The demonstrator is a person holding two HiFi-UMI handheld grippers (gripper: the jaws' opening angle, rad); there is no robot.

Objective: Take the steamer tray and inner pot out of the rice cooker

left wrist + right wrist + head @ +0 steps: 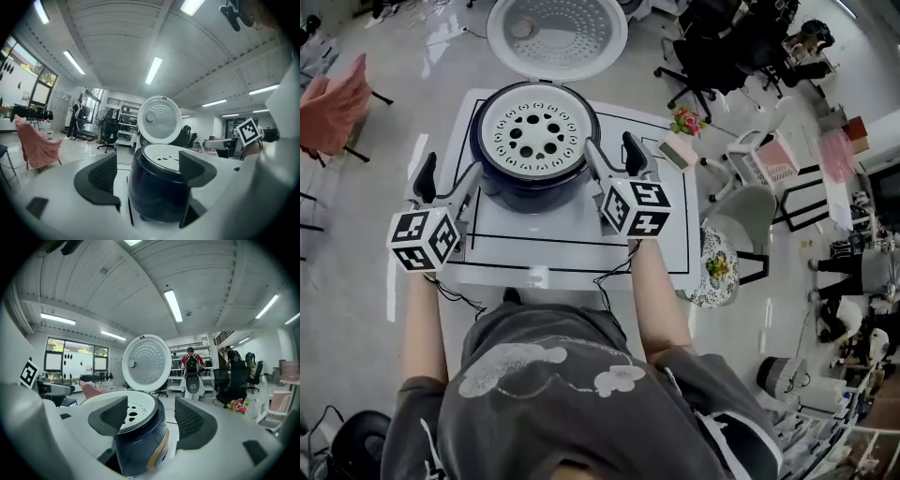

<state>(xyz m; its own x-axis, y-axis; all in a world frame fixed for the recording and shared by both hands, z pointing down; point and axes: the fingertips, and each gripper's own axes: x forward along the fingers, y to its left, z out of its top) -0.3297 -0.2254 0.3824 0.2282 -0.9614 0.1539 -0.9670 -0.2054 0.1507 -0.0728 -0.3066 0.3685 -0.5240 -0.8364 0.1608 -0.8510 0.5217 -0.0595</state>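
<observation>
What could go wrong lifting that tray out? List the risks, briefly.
1. The steamer tray sits flush in the rice cooker rim, so the left gripper and right gripper, both open beside it, may slip or pinch the wall instead.
2. The raised lid stands right behind; a lifted tray could knock it.

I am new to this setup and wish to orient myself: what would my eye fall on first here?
The dark cooker stands on the white table, its round lid swung open behind it. In its top sits the white steamer tray, dotted with round holes. The left gripper and right gripper flank it, jaws apart.
</observation>
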